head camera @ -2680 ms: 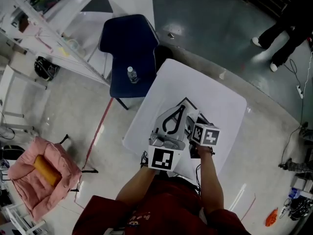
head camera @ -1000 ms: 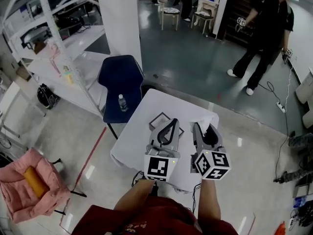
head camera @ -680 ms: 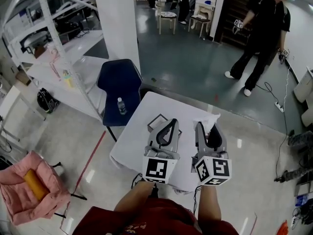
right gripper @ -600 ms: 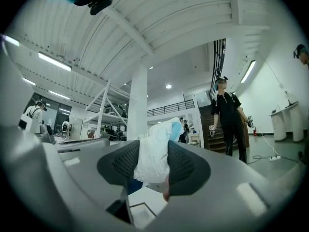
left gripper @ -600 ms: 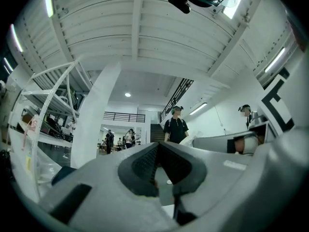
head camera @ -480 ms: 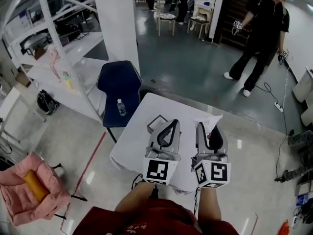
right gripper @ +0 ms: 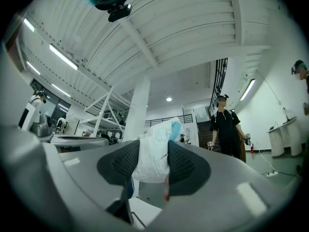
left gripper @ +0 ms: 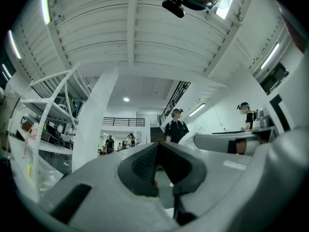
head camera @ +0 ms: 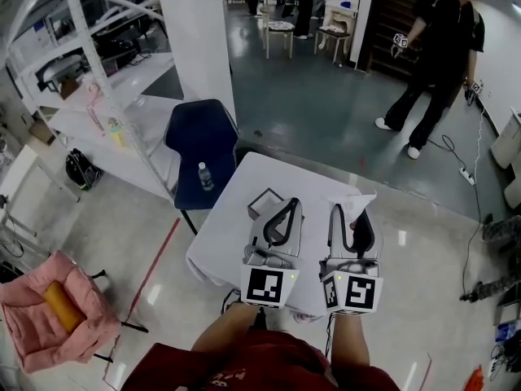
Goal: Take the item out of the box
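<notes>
A white packet with blue print (right gripper: 153, 153) is pinched between the dark pads of my right gripper (right gripper: 153, 164), held up in the air. In the head view the packet (head camera: 359, 201) sticks out past that gripper (head camera: 356, 216), above the right part of the white table (head camera: 228, 239). A small open box (head camera: 260, 204) lies on the table, just left of my left gripper (head camera: 291, 204). The left gripper (left gripper: 157, 146) has its fingertips touching and holds nothing; both grippers point slightly upward, side by side.
A dark blue chair (head camera: 199, 141) with a water bottle (head camera: 205, 177) stands beyond the table's left corner. A pink seat with an orange cushion (head camera: 61, 304) sits at the lower left. White racks (head camera: 81, 72) and a column (head camera: 207, 31) are at the back left. A person in black (head camera: 440, 55) stands far right.
Both grippers have risen from the box on the table and now point more upward. The right one carries the white packet and has rolled, its marker cube turning.
</notes>
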A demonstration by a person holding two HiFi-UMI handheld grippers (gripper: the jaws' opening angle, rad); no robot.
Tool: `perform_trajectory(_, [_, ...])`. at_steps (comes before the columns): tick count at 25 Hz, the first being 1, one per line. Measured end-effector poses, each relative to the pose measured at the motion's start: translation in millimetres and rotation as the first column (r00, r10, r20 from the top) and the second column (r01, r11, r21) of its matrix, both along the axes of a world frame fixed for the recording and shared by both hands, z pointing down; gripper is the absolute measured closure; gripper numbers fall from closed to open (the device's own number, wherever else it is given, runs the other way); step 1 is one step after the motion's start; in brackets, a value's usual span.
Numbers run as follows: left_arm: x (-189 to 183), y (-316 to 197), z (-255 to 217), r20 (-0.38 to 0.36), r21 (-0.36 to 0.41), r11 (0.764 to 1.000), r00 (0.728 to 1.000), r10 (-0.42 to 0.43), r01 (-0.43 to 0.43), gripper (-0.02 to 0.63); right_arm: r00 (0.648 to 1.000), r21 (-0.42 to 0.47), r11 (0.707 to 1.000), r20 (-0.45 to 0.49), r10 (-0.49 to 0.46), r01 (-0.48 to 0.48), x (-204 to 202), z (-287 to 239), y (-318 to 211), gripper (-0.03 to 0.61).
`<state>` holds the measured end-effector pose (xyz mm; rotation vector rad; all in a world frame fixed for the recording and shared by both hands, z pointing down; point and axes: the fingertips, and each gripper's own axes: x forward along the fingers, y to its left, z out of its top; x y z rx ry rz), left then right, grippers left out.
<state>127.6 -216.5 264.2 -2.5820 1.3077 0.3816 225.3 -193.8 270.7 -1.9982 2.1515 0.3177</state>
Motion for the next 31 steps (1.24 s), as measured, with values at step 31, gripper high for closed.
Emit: perform_trajectory(31, [8.4,-9.0,10.1,0.024,-0.007,1.0,1.0,0.01,-0.01,0.612,1.0,-0.014,0.999,-0.011,0.028,-0.028,10.0,8.1,-9.0,0.399])
